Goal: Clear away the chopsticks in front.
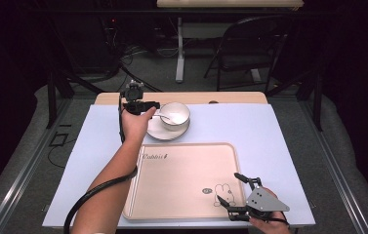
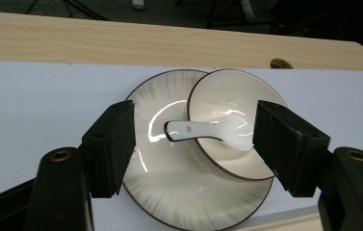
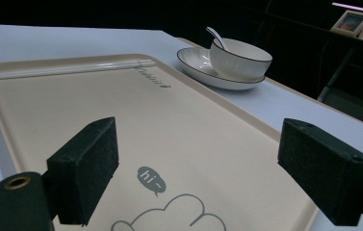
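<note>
Bowl hides part of the plate.

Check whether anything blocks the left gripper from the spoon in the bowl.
Nothing visible does. The left gripper hangs open above the spoon, whose handle juts over the bowl rim above the plate.

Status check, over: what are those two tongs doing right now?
Left tongs open, over spoon, bowl and plate. Right tongs open, holding nothing, above tray. Chopsticks on tray. Nothing in the way.
</note>
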A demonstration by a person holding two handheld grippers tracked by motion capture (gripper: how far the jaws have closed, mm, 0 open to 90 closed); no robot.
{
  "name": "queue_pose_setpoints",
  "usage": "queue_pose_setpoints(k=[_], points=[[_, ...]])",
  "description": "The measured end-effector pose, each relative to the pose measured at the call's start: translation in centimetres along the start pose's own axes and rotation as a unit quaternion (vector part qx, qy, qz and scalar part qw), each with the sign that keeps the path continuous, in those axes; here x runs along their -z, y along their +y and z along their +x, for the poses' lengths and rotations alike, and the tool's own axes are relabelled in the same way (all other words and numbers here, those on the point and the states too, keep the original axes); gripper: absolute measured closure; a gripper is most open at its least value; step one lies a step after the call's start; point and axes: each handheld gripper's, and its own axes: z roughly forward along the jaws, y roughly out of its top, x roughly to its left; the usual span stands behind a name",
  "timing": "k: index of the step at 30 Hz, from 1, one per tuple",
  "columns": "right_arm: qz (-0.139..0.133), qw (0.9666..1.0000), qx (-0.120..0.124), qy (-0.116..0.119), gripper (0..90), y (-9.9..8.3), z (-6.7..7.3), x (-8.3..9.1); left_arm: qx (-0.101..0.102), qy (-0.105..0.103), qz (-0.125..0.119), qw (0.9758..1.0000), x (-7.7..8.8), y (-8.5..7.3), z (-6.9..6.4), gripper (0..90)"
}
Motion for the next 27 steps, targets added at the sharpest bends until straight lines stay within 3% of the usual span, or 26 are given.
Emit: queue_pose_setpoints(k=[15, 27], points=[[-0.002, 1.0000, -0.002, 0.001, 13.5, 0.0, 0.0, 0.0, 0.019, -0.007, 0.005, 0.9998, -2.8, -0.2, -1.3, 31.7], [-0.003, 1.0000, -0.001, 0.003, 13.5, 0.0, 0.0, 0.0, 0.035, -0.007, 0.016, 0.9993, -4.7, -1.5, -0.7, 31.7]])
